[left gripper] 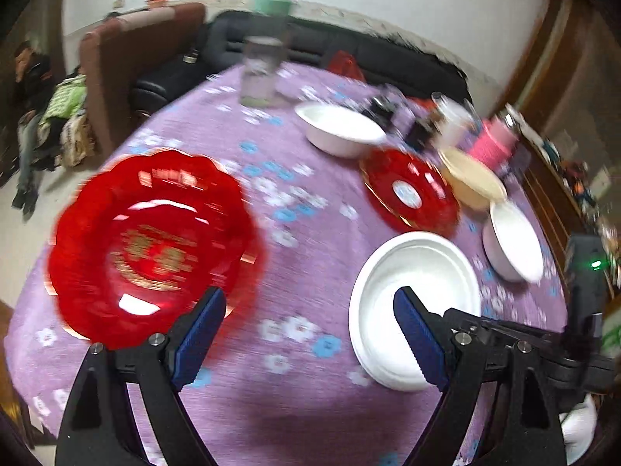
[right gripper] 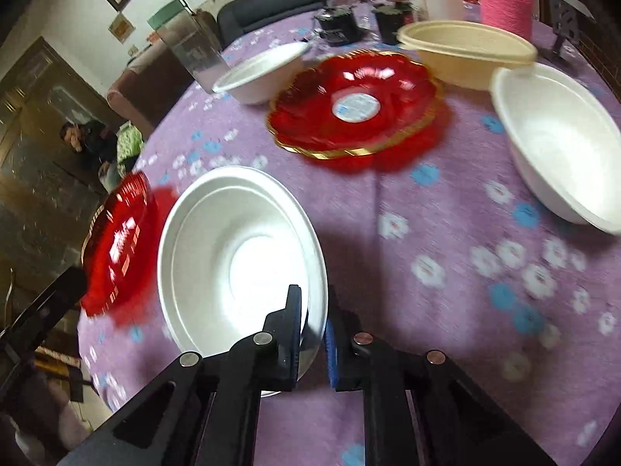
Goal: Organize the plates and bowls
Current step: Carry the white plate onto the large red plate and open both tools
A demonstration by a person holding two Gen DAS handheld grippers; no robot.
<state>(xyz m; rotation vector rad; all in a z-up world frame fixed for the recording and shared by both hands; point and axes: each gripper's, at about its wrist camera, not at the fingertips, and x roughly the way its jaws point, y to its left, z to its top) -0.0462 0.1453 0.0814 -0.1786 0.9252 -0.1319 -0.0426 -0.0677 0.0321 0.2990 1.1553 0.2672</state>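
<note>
Purple floral tablecloth (left gripper: pixel 295 396), dark sofa (left gripper: pixel 310 44) behind. Right gripper (right gripper: pixel 313 324) clamps rim of white bowl (right gripper: pixel 233 256); left gripper (left gripper: pixel 310 316) jaws spread, empty.

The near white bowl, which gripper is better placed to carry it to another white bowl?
Right. The right gripper is already shut on the near white bowl at its rim, while the left gripper hangs open and holds nothing.

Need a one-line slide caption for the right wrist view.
Right gripper pinches the rim of a white bowl on the purple tablecloth.
</note>
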